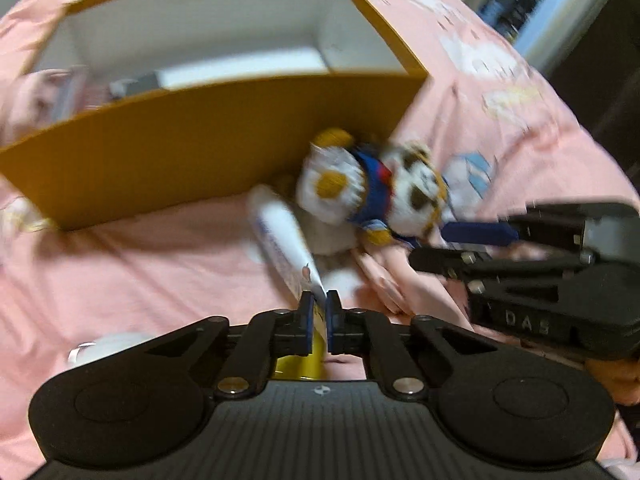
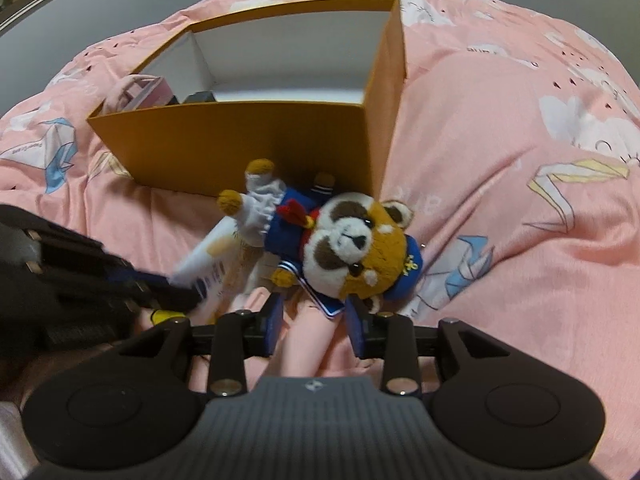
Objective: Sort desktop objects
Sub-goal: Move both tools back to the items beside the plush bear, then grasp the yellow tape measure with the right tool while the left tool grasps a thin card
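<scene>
The left gripper (image 1: 319, 312) has its blue-padded jaws pinched almost together on the flat crimped end of a white tube (image 1: 280, 240), a smooth plastic tube with blue print and a yellow cap end showing under the jaws; its round end points toward the box. The right gripper (image 2: 316, 316) stands with its jaws wide apart and nothing between them but a fold of the pink bedsheet (image 2: 500, 184); its matte black linkages and ribbed body fill the lower view. Just ahead of those open jaws lies a plush toy (image 2: 344, 248), a fuzzy brown-and-white raccoon-like animal in a blue sailor top with a red neckerchief and white frilled shorts, on its back with its feet against the box wall. The tube lies close alongside the toy's legs. Beyond both stands an open cardboard box (image 2: 240, 140), mustard-coloured outside, plain white inside, with a pink item (image 2: 148, 90) and a dark one in its left corner. The cotton sheet is rumpled, printed with paper cranes.
</scene>
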The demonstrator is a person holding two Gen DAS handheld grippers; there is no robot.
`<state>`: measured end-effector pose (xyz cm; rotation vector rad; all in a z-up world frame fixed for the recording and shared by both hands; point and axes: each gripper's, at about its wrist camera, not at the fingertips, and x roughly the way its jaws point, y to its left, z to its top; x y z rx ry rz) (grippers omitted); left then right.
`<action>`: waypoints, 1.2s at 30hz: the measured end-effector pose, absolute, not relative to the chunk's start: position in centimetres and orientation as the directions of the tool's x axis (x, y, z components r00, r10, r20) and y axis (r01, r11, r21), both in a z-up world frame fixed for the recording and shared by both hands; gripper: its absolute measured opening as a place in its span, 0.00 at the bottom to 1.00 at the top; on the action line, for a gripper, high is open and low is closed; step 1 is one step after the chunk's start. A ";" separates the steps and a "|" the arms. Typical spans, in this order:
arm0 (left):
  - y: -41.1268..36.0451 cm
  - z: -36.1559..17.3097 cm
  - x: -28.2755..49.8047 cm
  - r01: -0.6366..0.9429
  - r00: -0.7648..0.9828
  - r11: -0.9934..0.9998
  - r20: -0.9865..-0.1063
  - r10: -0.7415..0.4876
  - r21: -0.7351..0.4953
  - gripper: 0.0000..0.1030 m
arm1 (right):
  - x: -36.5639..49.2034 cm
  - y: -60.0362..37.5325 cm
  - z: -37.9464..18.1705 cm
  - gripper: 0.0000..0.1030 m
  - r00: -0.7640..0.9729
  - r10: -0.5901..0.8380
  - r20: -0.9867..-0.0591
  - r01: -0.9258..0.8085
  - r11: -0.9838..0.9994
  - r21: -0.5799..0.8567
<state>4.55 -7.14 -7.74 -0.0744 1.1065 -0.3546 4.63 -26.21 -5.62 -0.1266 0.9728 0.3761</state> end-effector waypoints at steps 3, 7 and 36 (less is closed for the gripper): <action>-4.9 -6.5 4.3 0.177 0.463 0.956 -0.837 -0.292 -0.236 0.01 | 4.7 -25.8 -5.4 0.35 0.494 0.280 -0.823 -0.383 0.920 0.083; -2.2 -4.9 4.5 0.114 0.512 0.954 -0.807 -0.294 -0.276 0.01 | 5.1 -24.8 -5.1 0.35 0.479 0.320 -0.818 -0.407 0.906 0.116; 3.3 -5.9 5.7 0.043 0.527 0.936 -0.788 -0.318 -0.349 0.02 | 10.2 -16.7 -12.4 0.47 0.026 0.375 -0.927 -0.399 0.854 0.334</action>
